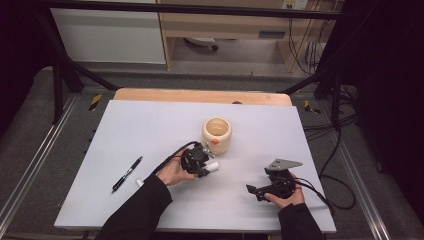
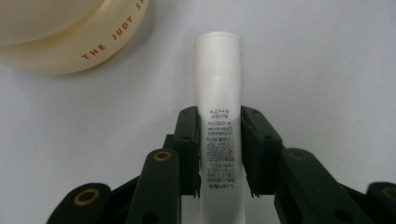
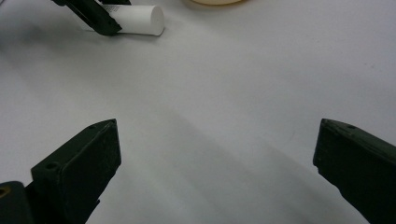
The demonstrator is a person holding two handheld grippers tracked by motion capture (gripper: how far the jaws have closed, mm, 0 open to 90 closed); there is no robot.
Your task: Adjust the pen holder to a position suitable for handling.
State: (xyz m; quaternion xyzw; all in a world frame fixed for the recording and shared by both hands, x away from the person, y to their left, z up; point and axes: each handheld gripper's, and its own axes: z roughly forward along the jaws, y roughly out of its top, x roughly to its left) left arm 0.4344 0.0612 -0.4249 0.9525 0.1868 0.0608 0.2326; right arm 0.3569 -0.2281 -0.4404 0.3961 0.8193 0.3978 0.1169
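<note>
Landmark for this entry: the cream cup (image 1: 217,134) near the middle of the white table (image 1: 150,130).

1. Black pen (image 1: 126,173): well to the left of the cup and nearer me, lying loose. A small white piece (image 1: 139,183) lies just beside it, too small for me to identify.

2. My left gripper (image 1: 202,161): just in front of the cup and to its left. Its jaws are clamped on the white tube (image 2: 218,93), pads pressing both sides at the printed label, about mid-length.

3. White tube: lies just in front of the cup, apart from it, rounded end sticking out past the jaws. I judge it light, smooth plastic, slippery and possibly squeezable; a hold on the labelled middle looks balanced, with moderate pressure.

4. My right gripper (image 1: 252,190): well to the right of the cup and nearer me, jaws spread wide with nothing between them.
</note>
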